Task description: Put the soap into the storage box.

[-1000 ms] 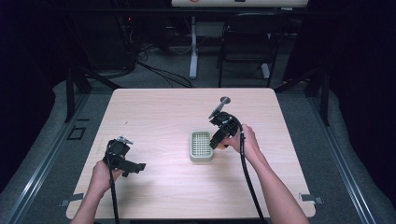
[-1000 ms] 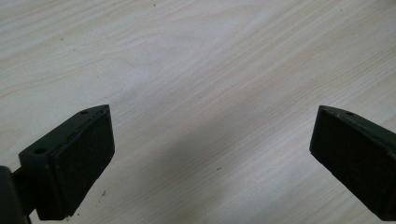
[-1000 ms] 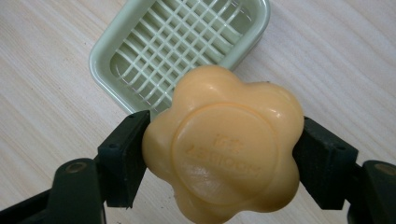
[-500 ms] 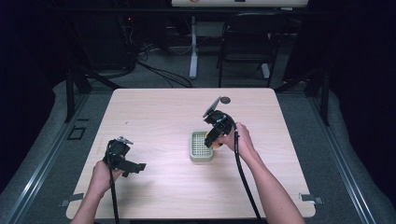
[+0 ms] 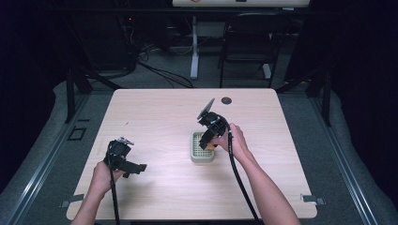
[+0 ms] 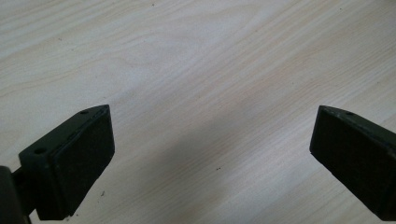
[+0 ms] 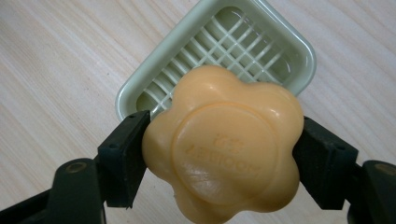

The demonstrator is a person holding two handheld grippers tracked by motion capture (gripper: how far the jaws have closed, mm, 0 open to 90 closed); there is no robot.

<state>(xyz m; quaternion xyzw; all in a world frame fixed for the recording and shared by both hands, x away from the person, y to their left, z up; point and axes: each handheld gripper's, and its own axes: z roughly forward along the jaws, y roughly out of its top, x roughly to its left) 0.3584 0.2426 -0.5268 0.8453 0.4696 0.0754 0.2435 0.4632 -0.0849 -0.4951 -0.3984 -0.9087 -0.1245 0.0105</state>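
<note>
An orange flower-shaped soap bar (image 7: 224, 144) is clamped between the two black pads of my right gripper (image 7: 222, 161). It hangs just above a pale green soap dish (image 7: 243, 42) with a slatted grid floor. In the high view the right gripper (image 5: 206, 141) tilts down over the dish (image 5: 202, 157) at the table's middle, and a bit of the soap (image 5: 211, 146) shows beside the jaws. My left gripper (image 5: 135, 167) rests low at the table's front left, jaws wide apart. The left gripper (image 6: 212, 156) has only bare wood between its fingers.
The light wooden table (image 5: 159, 112) has a small dark round grommet (image 5: 226, 100) near its far edge, behind the dish. A black chair (image 5: 248, 42) and cables stand on the floor beyond the table. A cable trails from each gripper toward the front edge.
My right gripper has carried the soap leftward and slightly lower, from beside the dish to over it. The left gripper has stayed where it was.
</note>
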